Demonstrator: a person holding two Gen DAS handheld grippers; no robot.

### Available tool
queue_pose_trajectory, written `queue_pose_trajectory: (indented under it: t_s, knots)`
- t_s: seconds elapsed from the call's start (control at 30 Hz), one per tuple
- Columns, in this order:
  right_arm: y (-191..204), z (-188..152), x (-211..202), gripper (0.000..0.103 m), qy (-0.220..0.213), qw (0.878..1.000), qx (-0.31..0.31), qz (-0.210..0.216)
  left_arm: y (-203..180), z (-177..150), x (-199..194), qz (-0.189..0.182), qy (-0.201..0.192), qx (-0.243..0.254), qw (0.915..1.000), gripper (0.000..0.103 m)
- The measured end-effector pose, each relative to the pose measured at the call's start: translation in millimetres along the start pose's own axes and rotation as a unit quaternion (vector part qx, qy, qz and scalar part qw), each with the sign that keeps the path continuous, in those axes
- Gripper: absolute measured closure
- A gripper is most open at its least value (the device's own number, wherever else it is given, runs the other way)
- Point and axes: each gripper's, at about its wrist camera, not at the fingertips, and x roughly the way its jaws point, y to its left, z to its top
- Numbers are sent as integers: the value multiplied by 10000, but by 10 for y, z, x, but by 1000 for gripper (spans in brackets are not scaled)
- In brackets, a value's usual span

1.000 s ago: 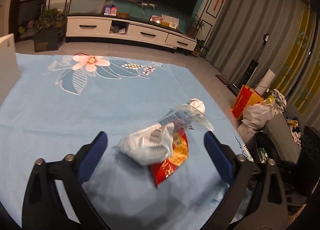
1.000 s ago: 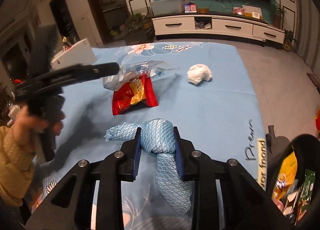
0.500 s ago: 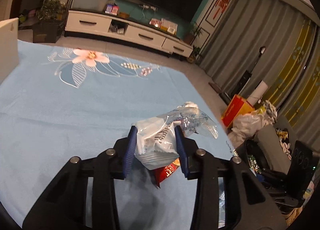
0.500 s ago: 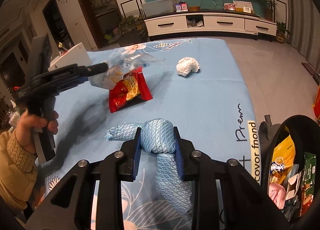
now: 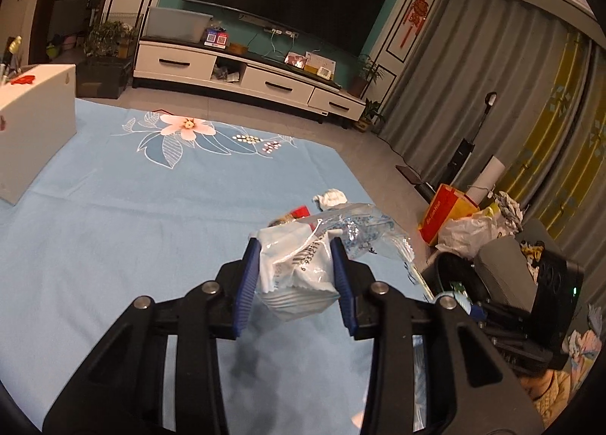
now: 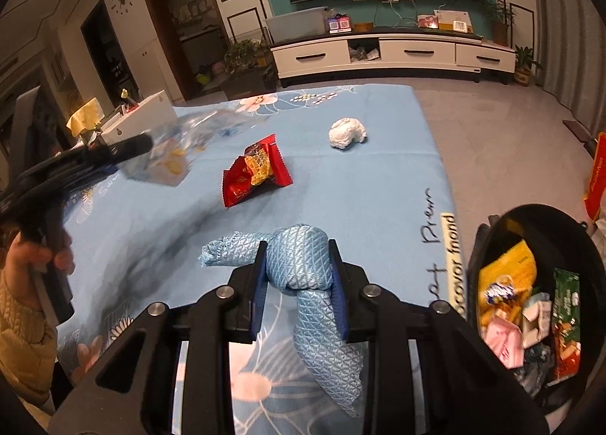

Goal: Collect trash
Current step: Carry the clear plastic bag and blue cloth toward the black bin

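— What are your jaws on?

— My left gripper (image 5: 297,276) has its jaws clamped on a crumpled white and clear plastic wrapper (image 5: 303,264), lifted clear of the blue flowered cloth (image 5: 151,215) that covers the desk. My right gripper (image 6: 299,279) has its jaws clamped on a knotted light-blue quilted fabric (image 6: 303,268); one end trails out to the left of the pads, the other hangs down between the arms toward me.

— What trash lies on the desk?

— A red snack packet (image 6: 255,173) lies flat about mid-desk. Past it, nearer the right edge, sits a crumpled white paper ball (image 6: 346,133). The two are apart, not touching.

— And the bin?

— A black trash bin (image 6: 492,245) stands just off the desk's right edge, close to my right gripper. Inside it show a yellow packet, a green wrapper and a pink one.

— Anything else on the desk?

— A white box (image 5: 34,124) stands at the left edge. From the right wrist view, a hand (image 6: 34,253) in a yellow sleeve holds the left gripper's handle; the wrapper there is blurred.
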Motion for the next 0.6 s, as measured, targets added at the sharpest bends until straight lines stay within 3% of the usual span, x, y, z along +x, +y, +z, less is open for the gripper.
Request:
queue_pose_trajectory:
  t_s: [0.6]
  knots:
    - [-231,-247,-823,73,-504,9977,323,-332,-665,-572,-544,-100,365,364,9986,64]
